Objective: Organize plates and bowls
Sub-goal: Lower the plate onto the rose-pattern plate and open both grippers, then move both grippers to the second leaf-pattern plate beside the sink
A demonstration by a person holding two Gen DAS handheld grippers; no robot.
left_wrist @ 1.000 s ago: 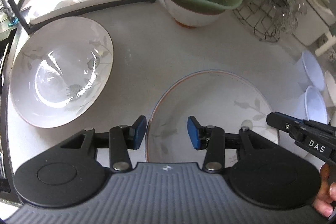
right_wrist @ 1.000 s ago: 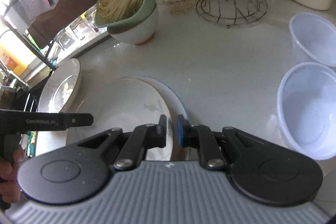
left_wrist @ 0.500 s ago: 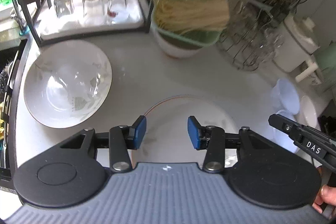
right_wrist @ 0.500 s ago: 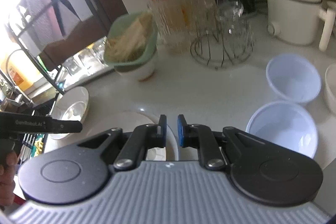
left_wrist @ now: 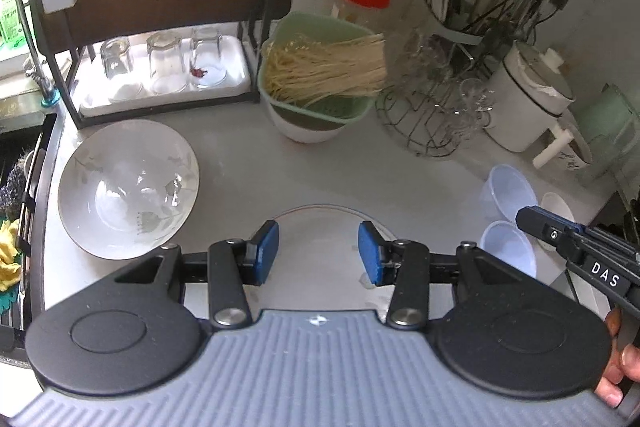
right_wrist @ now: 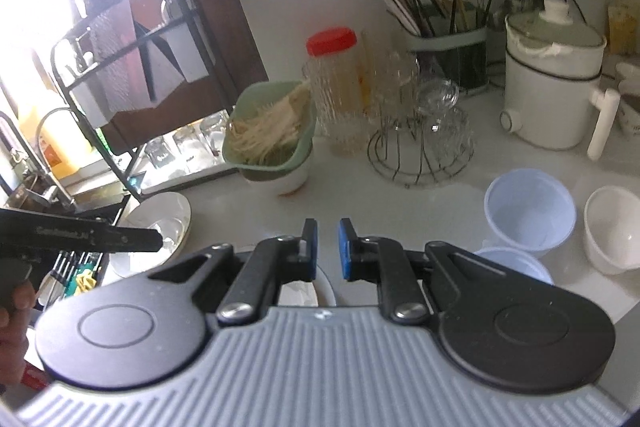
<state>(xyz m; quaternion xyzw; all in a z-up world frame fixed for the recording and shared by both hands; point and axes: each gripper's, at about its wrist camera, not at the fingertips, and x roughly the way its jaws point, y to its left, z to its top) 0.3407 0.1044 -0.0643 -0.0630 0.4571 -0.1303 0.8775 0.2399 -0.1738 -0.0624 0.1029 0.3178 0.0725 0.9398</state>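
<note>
Both wrist views look down from above at the shared counter (left_wrist: 248, 167), facing the back wall.

A pale grey bench (left_wrist: 248, 179) is seen carrying the things. Toward its left edge a deep leaf-patterned plate (left_wrist: 128, 187) is set, and a flat plate (left_wrist: 320, 223) lies near the front. At the right, two bluish plastic bowls (right_wrist: 530, 207) and a white bowl (right_wrist: 612, 233) are placed close together. Further back, a white bowl topped by a green strainer of noodles (left_wrist: 320, 75), a wire rack of glasses (left_wrist: 432, 115), a white pot (right_wrist: 552, 95) and a black shelf frame (left_wrist: 160, 95) are stood on it.
</note>
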